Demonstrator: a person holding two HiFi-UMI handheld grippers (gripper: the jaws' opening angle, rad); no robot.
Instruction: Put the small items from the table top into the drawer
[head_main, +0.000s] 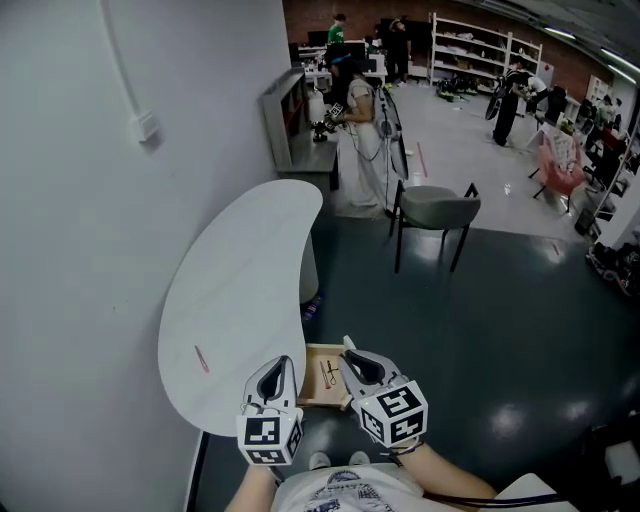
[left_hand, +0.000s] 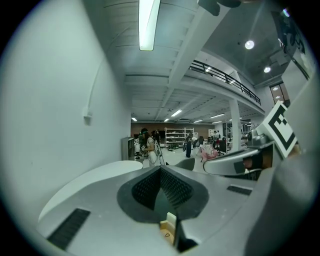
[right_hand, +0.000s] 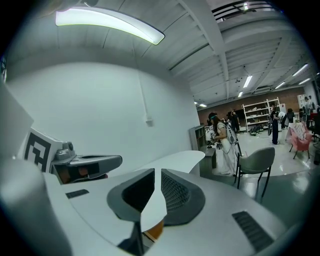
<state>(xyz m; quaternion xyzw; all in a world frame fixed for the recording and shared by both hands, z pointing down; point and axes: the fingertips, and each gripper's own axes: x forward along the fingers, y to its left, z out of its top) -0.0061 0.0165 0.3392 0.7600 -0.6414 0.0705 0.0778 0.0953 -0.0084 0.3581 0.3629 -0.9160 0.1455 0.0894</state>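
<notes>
Left claw (head_main: 287, 360) closed, right claw (head_main: 347, 350) ajar (both empty), by open drawer (head_main: 310, 395).

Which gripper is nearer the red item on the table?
Left. The left gripper is just right of the red item, at the table edge; the right gripper is farther right, over the drawer's right side.

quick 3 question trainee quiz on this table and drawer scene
1. True or false: the wooden drawer at the white table's near end is open.
2. What lies on the table top? A) a thin red item B) a mug C) a book
3. Fill in: a grey ___ stands on the floor beyond the table.
Key: 1 true; 2 A; 3 chair
</notes>
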